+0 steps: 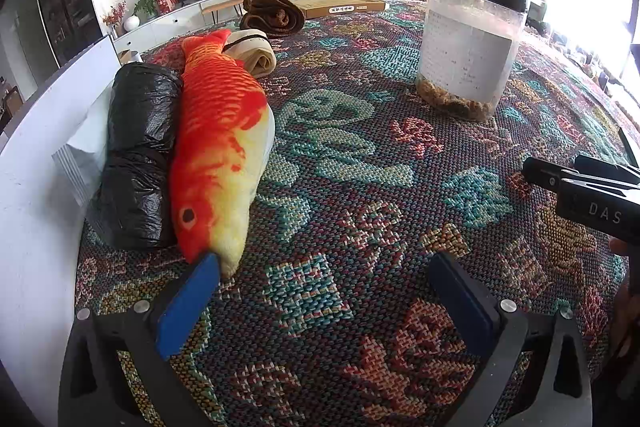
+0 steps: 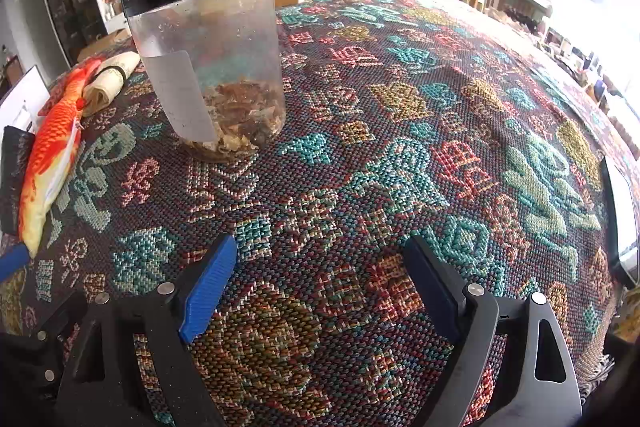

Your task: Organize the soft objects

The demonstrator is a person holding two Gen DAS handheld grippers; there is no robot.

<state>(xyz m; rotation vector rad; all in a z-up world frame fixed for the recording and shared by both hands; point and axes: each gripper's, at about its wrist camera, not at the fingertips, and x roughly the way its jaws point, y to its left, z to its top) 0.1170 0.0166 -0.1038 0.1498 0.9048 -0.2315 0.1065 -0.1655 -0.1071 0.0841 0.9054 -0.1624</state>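
An orange and yellow plush fish lies on the woven patterned cloth, its head pointing at me. A black plastic bundle rests against its left side, and a rolled beige cloth lies behind its tail. My left gripper is open over bare cloth, its left blue pad right at the fish's mouth. My right gripper is open too, with only cloth between its pads. In the right wrist view the fish and the beige roll lie far left.
A clear jar with a black lid stands on the cloth, brown scraps in its bottom. A brown rolled blanket and a flat cardboard box lie at the far edge. A white panel borders the left; a dark flat device sits at the right.
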